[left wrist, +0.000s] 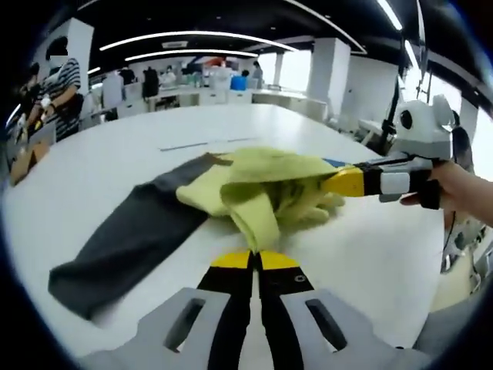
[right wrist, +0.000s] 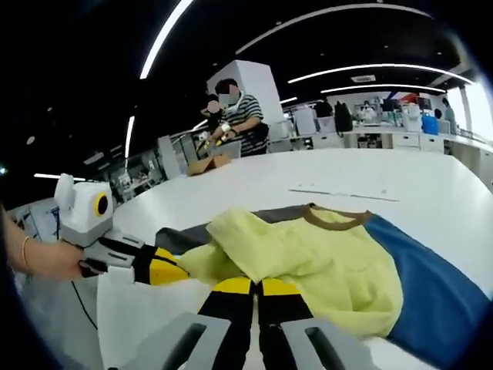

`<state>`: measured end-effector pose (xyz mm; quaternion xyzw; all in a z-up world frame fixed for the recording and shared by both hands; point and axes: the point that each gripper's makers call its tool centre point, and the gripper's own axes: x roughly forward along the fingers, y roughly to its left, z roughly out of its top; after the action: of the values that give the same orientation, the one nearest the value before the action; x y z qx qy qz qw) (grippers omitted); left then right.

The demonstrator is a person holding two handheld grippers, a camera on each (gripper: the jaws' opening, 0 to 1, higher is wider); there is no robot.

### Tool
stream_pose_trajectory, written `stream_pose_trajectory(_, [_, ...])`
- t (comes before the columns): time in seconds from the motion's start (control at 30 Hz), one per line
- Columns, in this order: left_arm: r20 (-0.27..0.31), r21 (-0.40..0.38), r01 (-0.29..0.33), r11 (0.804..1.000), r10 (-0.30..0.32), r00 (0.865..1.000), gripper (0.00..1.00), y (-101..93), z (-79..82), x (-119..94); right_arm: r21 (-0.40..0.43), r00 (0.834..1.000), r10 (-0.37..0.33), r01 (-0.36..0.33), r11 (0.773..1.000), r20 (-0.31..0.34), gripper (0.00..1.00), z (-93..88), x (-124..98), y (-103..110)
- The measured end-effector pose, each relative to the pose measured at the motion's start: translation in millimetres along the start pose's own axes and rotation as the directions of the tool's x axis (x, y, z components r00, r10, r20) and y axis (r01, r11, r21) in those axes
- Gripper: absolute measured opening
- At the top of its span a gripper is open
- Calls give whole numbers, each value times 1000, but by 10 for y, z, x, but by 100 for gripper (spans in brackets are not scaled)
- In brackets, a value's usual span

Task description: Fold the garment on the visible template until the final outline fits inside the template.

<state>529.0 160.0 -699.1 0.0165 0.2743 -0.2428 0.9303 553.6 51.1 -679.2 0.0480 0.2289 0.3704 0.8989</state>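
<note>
The garment (left wrist: 254,189), a shirt with a yellow body, a dark grey sleeve (left wrist: 127,239), a blue sleeve (right wrist: 420,289) and a brown collar (right wrist: 335,217), is lying partly folded and bunched on a white table (left wrist: 115,154). In the left gripper view, the left gripper (left wrist: 256,262) is sitting at the bottom of the frame with its yellow-tipped jaws pressed together, their tips just beside the near edge of the yellow cloth; whether any fabric is caught between them cannot be told. In the same view the right gripper (left wrist: 339,182) is reaching in from the right, held by a hand (left wrist: 454,193), and its yellow tip is lying against a raised fold of yellow cloth; the pinch itself is hidden by the fabric. In the right gripper view, the right gripper (right wrist: 256,287) is showing jaws closed tight together, with the tips meeting the near hem of the yellow body, and the left gripper (right wrist: 166,266) is coming in from the left, held by a hand (right wrist: 42,258), with its tip beside the crumpled yellow edge. The grey sleeve is stretching away flat across the table. A person in a striped shirt (right wrist: 243,116) is standing at a bench in the background. Thin marked lines (right wrist: 343,194) are showing on the table beyond the collar.
</note>
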Motion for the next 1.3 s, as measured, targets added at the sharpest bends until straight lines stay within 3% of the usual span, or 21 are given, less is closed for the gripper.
stream_pose_trajectory(0.2, [37, 25, -6, 1000, 5, 999, 0, 50, 186, -153, 20, 1000, -6, 6, 1000, -3, 0, 126, -198, -19])
stream_pose_trajectory(0.53, [39, 47, -13, 999, 12, 999, 0, 58, 192, -366, -9, 1000, 13, -13, 1000, -12, 0, 192, -583, 11])
stream_pose_trajectory(0.77, [53, 80, -10, 997, 6, 999, 0, 63, 247, -560, -1, 997, 64, -64, 998, -47, 0, 156, -845, 90])
stream_pose_trajectory(0.8, [54, 91, -10, 996, 5, 999, 0, 58, 252, -587, 64, 991, 129, -126, 990, -47, 0, 148, -908, 197])
stream_pose_trajectory(0.9, [53, 133, -12, 991, 5, 999, 0, 37, 259, -680, 62, 991, 130, -127, 990, -43, 0, 156, -998, 204])
stream_pose_trajectory(1.07, [47, 180, -11, 984, 3, 999, 0, -31, 233, -836, 39, 987, 150, -148, 988, -59, 0, 133, -1145, 321])
stream_pose_trajectory(1.3, [9, 198, 0, 980, -2, 1000, 0, -124, 58, -1004, -48, 974, 165, -174, 983, -154, 0, -61, -1309, 460])
